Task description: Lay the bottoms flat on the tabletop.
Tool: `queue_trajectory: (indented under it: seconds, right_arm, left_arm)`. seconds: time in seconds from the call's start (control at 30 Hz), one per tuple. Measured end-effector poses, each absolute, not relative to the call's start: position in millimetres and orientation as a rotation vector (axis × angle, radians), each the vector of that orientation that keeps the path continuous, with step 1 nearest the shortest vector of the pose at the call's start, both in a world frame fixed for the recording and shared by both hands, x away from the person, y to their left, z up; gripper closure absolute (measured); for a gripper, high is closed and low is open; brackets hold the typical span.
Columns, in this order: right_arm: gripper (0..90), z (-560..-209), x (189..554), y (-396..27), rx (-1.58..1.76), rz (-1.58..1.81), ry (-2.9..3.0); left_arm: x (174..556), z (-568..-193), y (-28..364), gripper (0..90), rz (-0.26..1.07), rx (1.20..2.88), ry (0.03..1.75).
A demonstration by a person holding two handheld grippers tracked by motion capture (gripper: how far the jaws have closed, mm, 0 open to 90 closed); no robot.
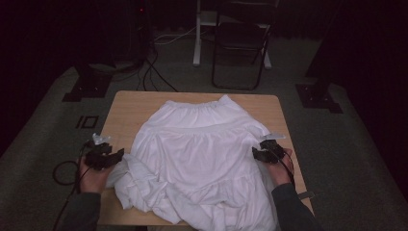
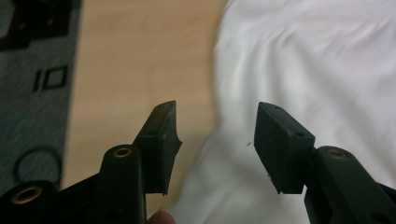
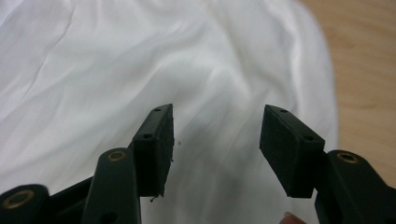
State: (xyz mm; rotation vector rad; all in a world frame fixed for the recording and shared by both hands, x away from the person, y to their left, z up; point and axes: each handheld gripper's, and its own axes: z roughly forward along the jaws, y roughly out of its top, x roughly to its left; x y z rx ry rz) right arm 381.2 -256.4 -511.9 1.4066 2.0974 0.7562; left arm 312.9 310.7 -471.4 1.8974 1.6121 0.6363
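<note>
Overhead, wooden table (image 1: 126, 108), grey carpet (image 1: 43, 139).

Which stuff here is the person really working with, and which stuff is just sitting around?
Working with:
white skirt, spread on the wooden table
left gripper, jaws open at the skirt's edge
right gripper, jaws open over the cloth

Just sitting around:
black folding chair
cables on the floor

The left tool (image 1: 120, 155) sits in the person's left hand (image 1: 93, 174) at the counter's left edge, jaws pointing inward and standing apart with nothing between them. The right tool (image 1: 254, 153) sits in the right hand (image 1: 280, 169) near the right edge — jaws apart too, empty, pointing inward. Both forearms come up from the near edge — sleeves dark.
</note>
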Motion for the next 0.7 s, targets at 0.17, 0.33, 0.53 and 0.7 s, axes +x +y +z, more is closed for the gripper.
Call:
queue_trajectory:
  seconds: [0.17, 0.33, 0.53, 0.7]
  right_arm:
    - [43.9, -523.3, 370.7, -256.1, 1.379, 0.695, 2.127]
    - [43.4, -531.9, 370.4, -260.0, 1.415, 0.669, 2.130]
    - [43.2, -533.7, 369.9, -263.1, 1.422, 0.703, 2.123]
    - [42.9, -536.0, 370.4, -269.3, 1.465, 0.766, 2.115]
  left_arm:
    - [281.6, -494.4, 333.6, 44.0, 0.576, 1.845, 1.698]
    - [271.1, -519.1, 339.0, 38.4, 0.516, 1.822, 1.761]
    - [266.5, -528.0, 330.3, 57.4, 0.518, 1.870, 1.721]
    - [253.2, -519.4, 340.5, 87.2, 0.587, 1.874, 1.691]
